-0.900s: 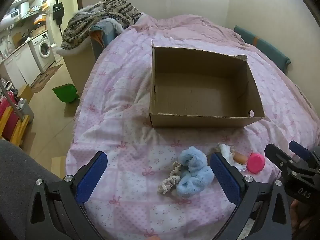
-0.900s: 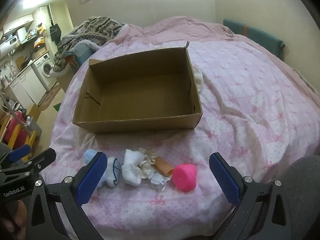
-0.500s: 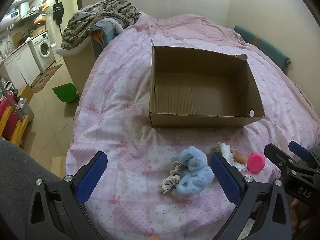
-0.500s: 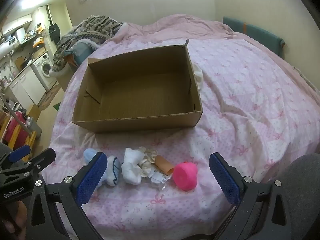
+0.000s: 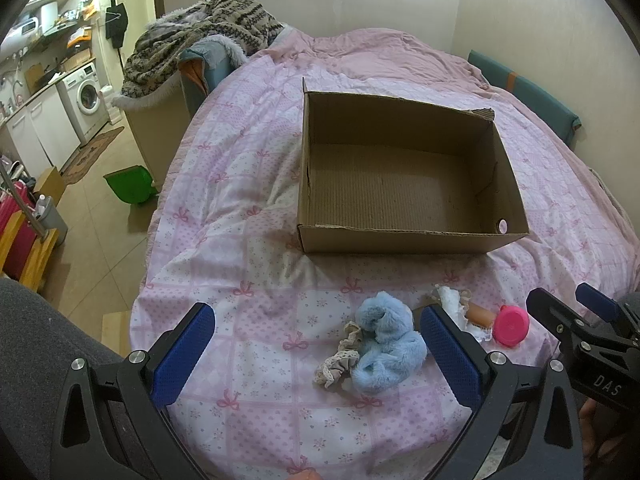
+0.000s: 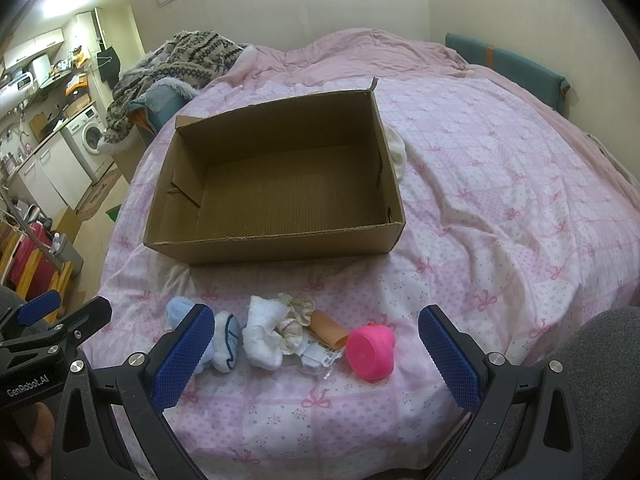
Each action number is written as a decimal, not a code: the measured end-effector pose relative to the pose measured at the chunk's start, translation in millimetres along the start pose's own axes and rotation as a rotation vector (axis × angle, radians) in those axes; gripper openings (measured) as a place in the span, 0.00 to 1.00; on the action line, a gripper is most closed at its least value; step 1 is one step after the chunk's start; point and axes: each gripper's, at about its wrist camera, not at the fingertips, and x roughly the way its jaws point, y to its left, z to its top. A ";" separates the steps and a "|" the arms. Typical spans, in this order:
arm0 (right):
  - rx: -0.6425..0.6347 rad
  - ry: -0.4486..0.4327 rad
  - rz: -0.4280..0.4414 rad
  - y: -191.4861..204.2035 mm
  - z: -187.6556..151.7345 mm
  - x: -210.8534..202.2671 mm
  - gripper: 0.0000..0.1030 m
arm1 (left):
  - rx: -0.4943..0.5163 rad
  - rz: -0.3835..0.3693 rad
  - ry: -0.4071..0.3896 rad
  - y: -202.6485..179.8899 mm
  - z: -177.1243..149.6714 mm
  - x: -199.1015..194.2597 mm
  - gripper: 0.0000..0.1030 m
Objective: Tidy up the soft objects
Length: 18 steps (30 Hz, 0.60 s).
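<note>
The bed [image 5: 248, 184] wears a pink-and-white quilt printed with bows, wrinkled around an open corrugated box [image 5: 404, 236] whose torn rim shows ragged card; nothing lies inside. Nothing on the quilt has shifted since the earlier frames, though the right view has drawn slightly nearer. In the left view the right gripper [image 5: 592, 320] reads "DAS"; in the right view the left gripper [image 6: 52, 316] reads "GenRobot.AI". Each tool's blue, ribbed pads stand wide apart, holding nothing. In front of the box lies a row of soft things: a fluffy blue plush [image 5: 386, 344], a white sock [image 6: 264, 336], a cream scrunchie [image 6: 296, 322], a smooth pink cup [image 6: 370, 354] and a barcode label [image 6: 322, 354], too small to read.
</note>
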 end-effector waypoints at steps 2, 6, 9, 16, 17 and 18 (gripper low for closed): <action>0.000 0.000 0.000 0.1 0.0 0.1 1.00 | 0.001 0.001 0.000 -0.1 -0.1 0.1 1.00; 0.000 0.001 0.000 0.2 0.0 0.2 1.00 | 0.000 -0.002 -0.004 -0.4 0.0 0.1 1.00; 0.000 0.001 0.000 0.5 -0.1 0.6 1.00 | 0.002 0.000 -0.003 -2.4 -2.0 4.1 1.00; 0.001 0.001 0.000 0.3 0.6 -0.7 1.00 | -0.001 -0.002 -0.005 -2.4 -2.1 3.0 1.00; 0.001 0.002 0.000 0.4 0.7 -0.9 1.00 | -0.001 -0.002 -0.006 -2.2 -1.8 2.9 1.00; 0.003 0.000 0.001 0.2 1.1 -1.7 1.00 | -0.002 -0.002 -0.007 -2.9 -2.2 3.8 1.00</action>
